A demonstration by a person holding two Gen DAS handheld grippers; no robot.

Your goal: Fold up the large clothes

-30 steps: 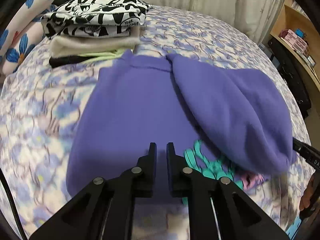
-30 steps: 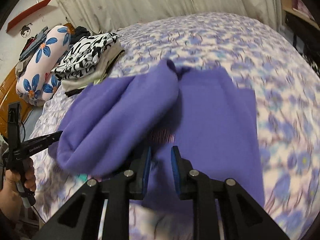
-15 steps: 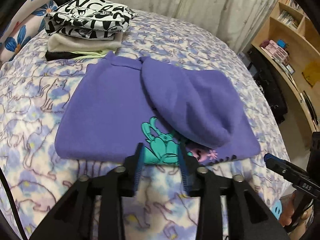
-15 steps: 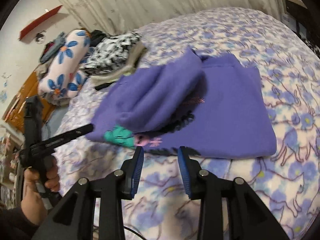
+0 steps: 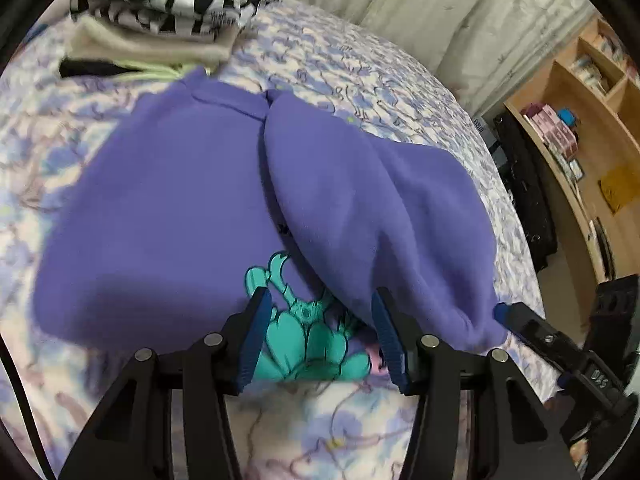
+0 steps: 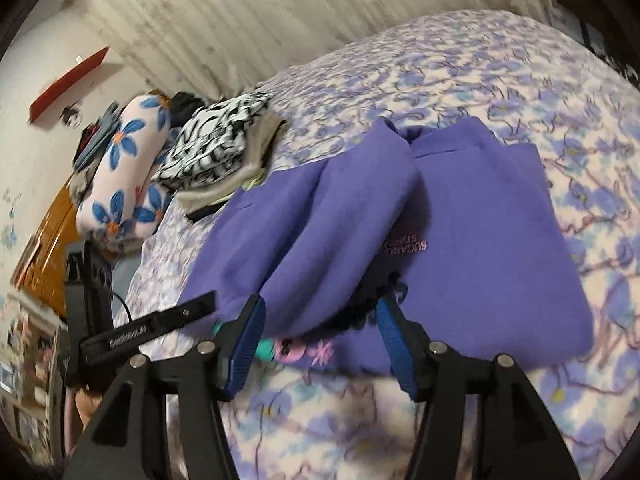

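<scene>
Blue-padded and spread wide apart, the left claw [image 5: 320, 332] is hovering at the near hem of the purple sweatshirt [image 5: 168, 216], gripping nothing, its fingers framing the teal cartoon print [image 5: 304, 344] on the garment's front. The right claw [image 6: 320, 336] is likewise standing open and empty at the same hem, a little to the side, with the pink print [image 6: 292, 350] lying between its fingers. The sweatshirt is lying flat on the bed [image 6: 520, 80], over a bedspread patterned in purple and white, and one side of it is lying folded over the middle as a thick, rounded flap [image 5: 376, 216] that is covering part of the print. Beyond the collar, a stack of folded clothes [image 5: 160, 12] topped by a black-and-white piece is sitting just beside the sweatshirt. A flowered pillow [image 6: 128, 168] is lying farther off, pale curtains [image 6: 280, 8] are hanging behind the bed, and wooden shelves [image 5: 592, 120] are standing to one side.
</scene>
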